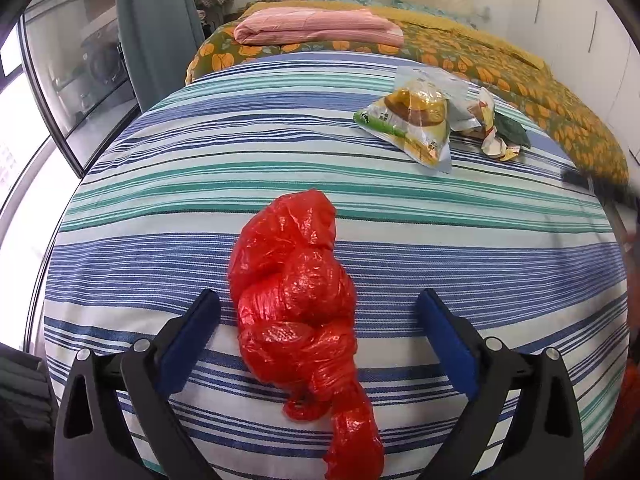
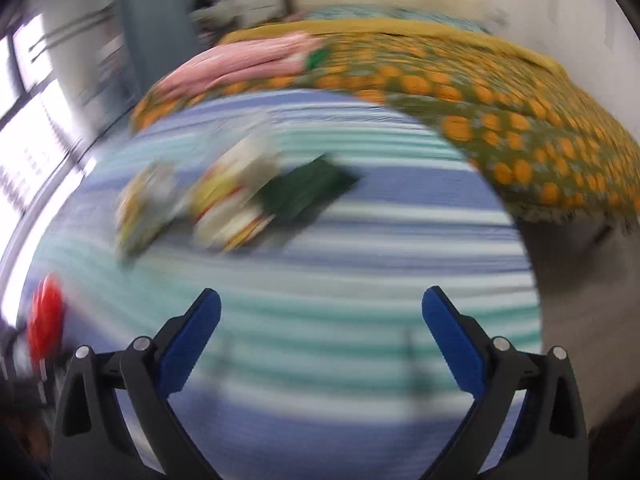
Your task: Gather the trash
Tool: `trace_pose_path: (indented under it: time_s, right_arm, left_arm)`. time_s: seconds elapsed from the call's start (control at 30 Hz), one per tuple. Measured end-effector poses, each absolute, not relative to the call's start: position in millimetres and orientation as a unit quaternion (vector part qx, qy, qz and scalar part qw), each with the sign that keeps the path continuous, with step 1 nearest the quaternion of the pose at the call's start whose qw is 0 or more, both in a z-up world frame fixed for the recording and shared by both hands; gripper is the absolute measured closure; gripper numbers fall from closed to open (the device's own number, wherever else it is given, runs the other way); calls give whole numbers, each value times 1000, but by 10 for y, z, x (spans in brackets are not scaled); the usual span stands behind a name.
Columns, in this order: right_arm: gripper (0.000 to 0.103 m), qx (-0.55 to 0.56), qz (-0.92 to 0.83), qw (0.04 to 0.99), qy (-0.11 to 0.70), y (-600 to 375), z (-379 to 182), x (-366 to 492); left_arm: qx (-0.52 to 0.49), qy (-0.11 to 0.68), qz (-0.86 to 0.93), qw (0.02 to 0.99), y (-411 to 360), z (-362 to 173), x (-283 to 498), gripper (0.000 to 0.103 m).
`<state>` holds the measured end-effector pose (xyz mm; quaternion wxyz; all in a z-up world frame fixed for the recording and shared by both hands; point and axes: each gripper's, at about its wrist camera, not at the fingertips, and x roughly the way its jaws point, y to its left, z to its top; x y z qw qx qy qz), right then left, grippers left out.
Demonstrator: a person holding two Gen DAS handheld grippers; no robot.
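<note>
Blue-padded fingers (image 1: 192,344) of the left gripper (image 1: 318,320) stand spread wide on either side of a crumpled red plastic bag (image 1: 296,316), which lies on the striped sheet (image 1: 160,184) of the bed; neither pad touches it. Only this sharp view shows the wrappers clearly: a yellow-green snack packet (image 1: 412,128) and a crumpled wrapper (image 1: 496,136) lie together at the far right, well apart from the bag. Beyond them sits a folded pink blanket (image 1: 316,28). In the blurred right wrist view, the right gripper (image 2: 320,320) is also spread and empty above the sheet, the wrappers (image 2: 224,204) far left of it beside a dark green packet (image 2: 304,192), the red bag (image 2: 46,320) at the left edge.
</note>
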<state>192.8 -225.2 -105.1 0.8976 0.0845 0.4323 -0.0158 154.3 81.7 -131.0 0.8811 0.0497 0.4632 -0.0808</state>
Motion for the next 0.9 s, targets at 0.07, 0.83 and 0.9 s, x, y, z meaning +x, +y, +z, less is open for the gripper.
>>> trace_pose_path:
  time_s: [0.07, 0.83, 0.9]
  right_arm:
    - [11, 124, -25, 890, 438, -2352, -1014, 2136]
    - [64, 111, -72, 869, 477, -2234, -1159, 2936]
    - [64, 98, -67, 878, 464, -2279, -1116, 2840]
  left_arm:
    - [49, 463, -82, 881, 812, -1312, 1540, 6]
    - [48, 464, -83, 881, 811, -1313, 1547, 6]
    - [48, 464, -83, 881, 811, -1313, 1547, 6]
